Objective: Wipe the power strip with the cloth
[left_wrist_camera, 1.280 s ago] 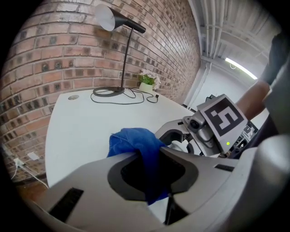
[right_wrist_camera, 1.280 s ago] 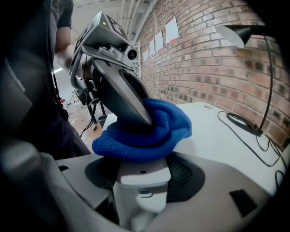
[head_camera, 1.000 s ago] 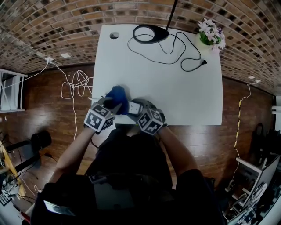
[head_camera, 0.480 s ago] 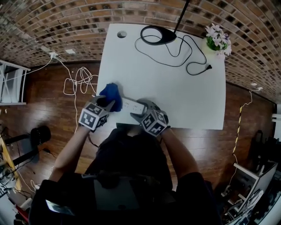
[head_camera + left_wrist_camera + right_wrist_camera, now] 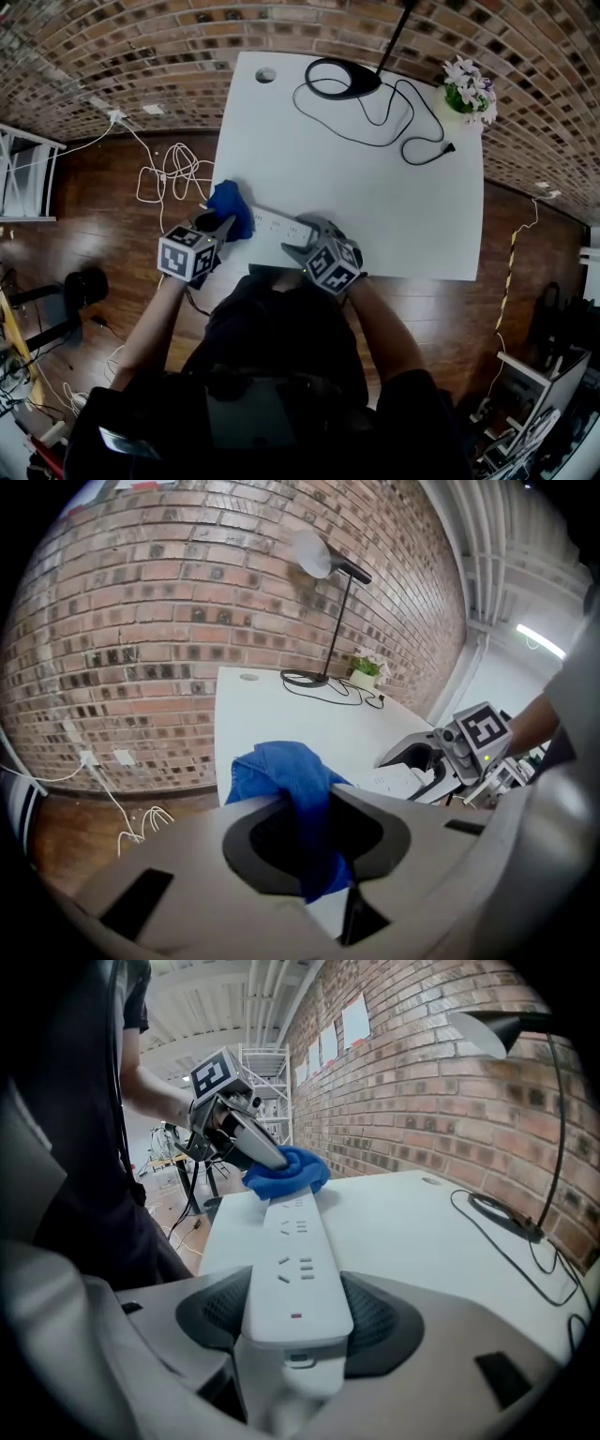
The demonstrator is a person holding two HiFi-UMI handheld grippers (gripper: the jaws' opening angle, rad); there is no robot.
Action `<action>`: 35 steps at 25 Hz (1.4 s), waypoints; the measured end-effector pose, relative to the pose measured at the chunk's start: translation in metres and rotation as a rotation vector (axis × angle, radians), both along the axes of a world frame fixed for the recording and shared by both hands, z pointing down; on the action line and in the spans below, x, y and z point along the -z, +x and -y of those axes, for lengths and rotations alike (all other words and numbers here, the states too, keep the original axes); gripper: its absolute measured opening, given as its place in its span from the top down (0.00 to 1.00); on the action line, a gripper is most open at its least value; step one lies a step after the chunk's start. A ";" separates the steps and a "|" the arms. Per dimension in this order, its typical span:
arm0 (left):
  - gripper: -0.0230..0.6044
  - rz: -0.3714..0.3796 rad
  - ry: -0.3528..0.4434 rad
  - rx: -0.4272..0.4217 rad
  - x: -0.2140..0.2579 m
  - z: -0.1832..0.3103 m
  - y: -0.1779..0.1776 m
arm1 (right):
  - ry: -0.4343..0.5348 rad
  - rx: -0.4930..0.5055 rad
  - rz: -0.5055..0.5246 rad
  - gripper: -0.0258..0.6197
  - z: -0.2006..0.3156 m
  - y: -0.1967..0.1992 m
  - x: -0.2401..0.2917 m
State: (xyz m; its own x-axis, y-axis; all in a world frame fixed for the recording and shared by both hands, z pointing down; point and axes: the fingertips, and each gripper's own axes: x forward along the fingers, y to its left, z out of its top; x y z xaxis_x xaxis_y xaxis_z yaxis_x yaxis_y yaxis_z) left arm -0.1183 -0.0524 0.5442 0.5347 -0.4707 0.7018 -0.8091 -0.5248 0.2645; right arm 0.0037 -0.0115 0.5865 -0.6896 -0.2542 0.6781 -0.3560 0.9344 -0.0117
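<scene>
Two grippers shared the job. The right gripper (image 5: 296, 1321) was clamped across the near end of the white power strip (image 5: 292, 1241), which appeared to lie flat near the front edge of the white surface (image 5: 375, 187). The left gripper (image 5: 312, 803) was pinched tight on a bunched blue cloth (image 5: 286, 766) resting on the strip's far end, close to the surface's left edge.

Doing the wipe well probably depended first on the right grip holding firm, so the strip would not skid or pivot under the rubbing. The cloth was a soft wad hanging partly loose below the jaws. It would likely clean best if pressed down lightly and drawn lengthwise over the sockets, not dabbed at the end alone.

Because the wad sat so near the surface's corner, a stroke running further outward risked sliding it off the strip altogether. A stroke back toward the right gripper seemed the sounder choice. The stretch covered by the right gripper's pads would need a regrip before it could be wiped.
</scene>
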 end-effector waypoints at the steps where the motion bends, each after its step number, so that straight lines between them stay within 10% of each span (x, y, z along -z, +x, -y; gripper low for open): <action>1: 0.85 -0.008 0.002 0.013 0.001 0.001 -0.001 | 0.001 0.003 -0.004 0.51 0.000 0.000 0.000; 17: 0.84 -0.110 0.066 -0.016 0.030 0.019 0.013 | 0.223 0.128 -0.130 0.53 -0.006 -0.006 0.006; 35: 0.82 -0.019 0.034 -0.531 0.018 0.004 0.051 | 0.689 0.369 -0.402 0.55 0.014 0.006 0.030</action>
